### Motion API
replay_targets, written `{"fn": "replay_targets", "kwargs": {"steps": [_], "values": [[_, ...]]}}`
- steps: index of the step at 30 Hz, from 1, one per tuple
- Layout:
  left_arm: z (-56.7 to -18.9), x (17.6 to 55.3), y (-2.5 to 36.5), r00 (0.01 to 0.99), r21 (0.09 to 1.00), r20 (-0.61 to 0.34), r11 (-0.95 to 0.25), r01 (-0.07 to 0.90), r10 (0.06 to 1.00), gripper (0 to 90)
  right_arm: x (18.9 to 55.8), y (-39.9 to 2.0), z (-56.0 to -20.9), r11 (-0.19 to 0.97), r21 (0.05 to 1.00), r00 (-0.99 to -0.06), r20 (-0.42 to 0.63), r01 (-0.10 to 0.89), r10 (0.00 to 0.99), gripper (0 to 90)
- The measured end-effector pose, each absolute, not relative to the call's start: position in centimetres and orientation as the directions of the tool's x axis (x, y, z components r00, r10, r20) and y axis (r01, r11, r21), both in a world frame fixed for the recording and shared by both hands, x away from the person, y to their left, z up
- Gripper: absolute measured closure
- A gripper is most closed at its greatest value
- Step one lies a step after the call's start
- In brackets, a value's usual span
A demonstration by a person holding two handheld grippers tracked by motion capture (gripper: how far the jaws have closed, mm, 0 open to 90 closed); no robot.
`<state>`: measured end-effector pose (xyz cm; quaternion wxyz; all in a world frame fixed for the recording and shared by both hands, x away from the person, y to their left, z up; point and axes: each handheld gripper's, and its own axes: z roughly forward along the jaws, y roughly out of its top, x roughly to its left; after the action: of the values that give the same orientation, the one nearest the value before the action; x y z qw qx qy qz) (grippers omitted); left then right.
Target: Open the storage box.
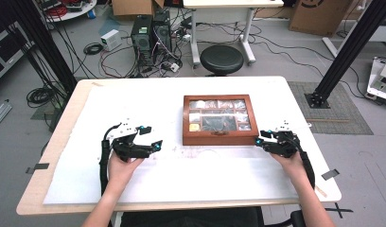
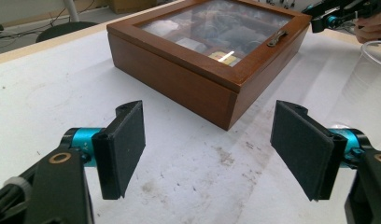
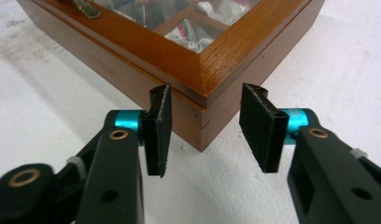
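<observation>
- Box [image 3: 198, 70] corner sits straight ahead of your right hand-held gripper [image 3: 205, 128], between its spread jaws, untouched.
- Left hand-held gripper [image 2: 207, 149] spread wide, farther off.

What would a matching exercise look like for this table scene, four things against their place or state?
Things:
1. brown wooden box with a glass lid
2. left claw
3. right claw
4. round black stool

Place or state:
A. on the floor beyond the table
B. jaws wide apart, nothing between them
C. jaws on either side of a box corner, not touching it
D. lid shut, on the white table

Pairs: 1-D, 2-B, 3-C, 4-A
</observation>
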<state>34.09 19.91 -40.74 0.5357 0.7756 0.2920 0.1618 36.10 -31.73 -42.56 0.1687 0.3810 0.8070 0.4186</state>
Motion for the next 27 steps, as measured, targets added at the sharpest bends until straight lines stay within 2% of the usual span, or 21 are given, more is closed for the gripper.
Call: {"fn": "replay_targets", "kwargs": {"steps": [6,11,27], "values": [[-40.82,34.13,19.82,0.778,0.924,-0.061,-0.26,0.281,0.625,26.3,36.25,-31.55,-42.72,0.379,0.79,-0.655,0.037,0.481,0.755,58.1],[-40.91,34.17,19.66,0.781,0.921,-0.063,-0.265,0.286,0.621,26.3,36.27,-31.34,-42.66,0.396,0.786,-0.669,0.031,0.475,0.742,64.0],[-41.11,34.27,19.34,0.783,0.91,-0.058,-0.29,0.297,0.619,26.3,36.26,-31.44,-42.5,0.39,0.793,-0.671,0.032,0.468,0.741,65.4]]}}
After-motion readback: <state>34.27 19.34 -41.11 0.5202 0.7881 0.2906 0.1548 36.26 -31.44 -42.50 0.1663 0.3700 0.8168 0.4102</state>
